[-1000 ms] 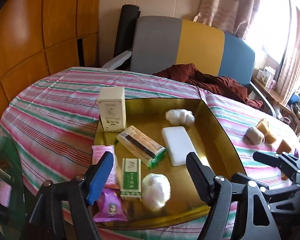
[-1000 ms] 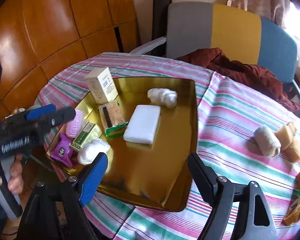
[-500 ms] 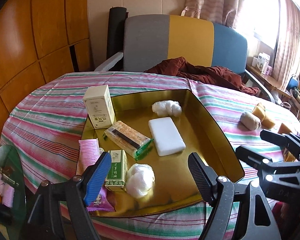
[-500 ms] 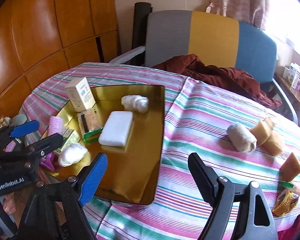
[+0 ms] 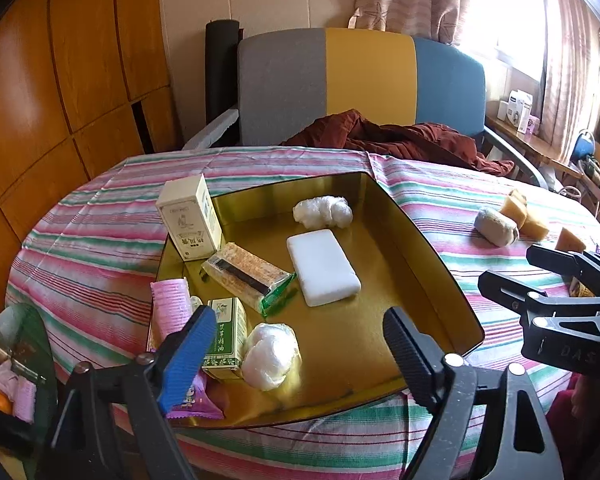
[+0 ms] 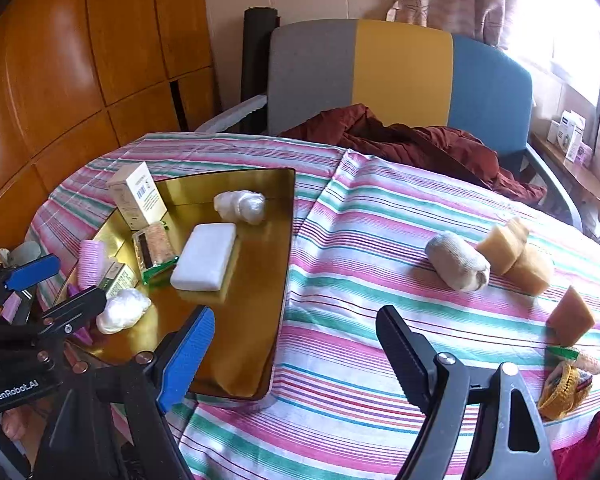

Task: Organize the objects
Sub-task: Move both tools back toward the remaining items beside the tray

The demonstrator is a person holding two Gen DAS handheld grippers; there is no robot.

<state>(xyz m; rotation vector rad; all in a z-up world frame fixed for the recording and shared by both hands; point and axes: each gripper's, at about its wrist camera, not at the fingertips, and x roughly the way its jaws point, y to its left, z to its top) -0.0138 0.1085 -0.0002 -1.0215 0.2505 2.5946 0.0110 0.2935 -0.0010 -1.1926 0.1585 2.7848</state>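
Left gripper (image 5: pixel 296 344): fingers spread apart and grasping nothing, having just been opening wider; it hovers over the near edge of the tray.
Right gripper (image 6: pixel 296 344): fingers released, nothing between them, above the striped cloth just right of the tray.
Tray (image 5: pixel 428 264): shallow gold metal tray on the tabletop (image 6: pixel 360 248), which is covered in a pink, green and white striped cloth.
Near end of tray: purple foil sachet (image 5: pixel 196 400), small green and white box (image 5: pixel 226 336), white plastic-wrapped ball (image 5: pixel 270 356) and pink ribbed roller (image 5: pixel 171 312), crowded together.
Middle of tray: flat white rectangular block (image 5: pixel 323 272) beside a cork-patterned packet with green ends (image 5: pixel 248 276).
Far end of tray: upright cream carton (image 5: pixel 190 216) at the left corner, white crinkled bundle (image 5: pixel 322 210) further right.
Outside the tray: rolled grey sock (image 6: pixel 458 266) touching two tan sponge blocks (image 6: pixel 514 256), well apart from the tray; a tan sponge wedge (image 6: pixel 570 316) and yellow knitted item (image 6: pixel 564 390) lie nearer the right edge.
Behind: grey, yellow and blue chair (image 6: pixel 400 72) with a dark red garment (image 6: pixel 412 144) draped on it.
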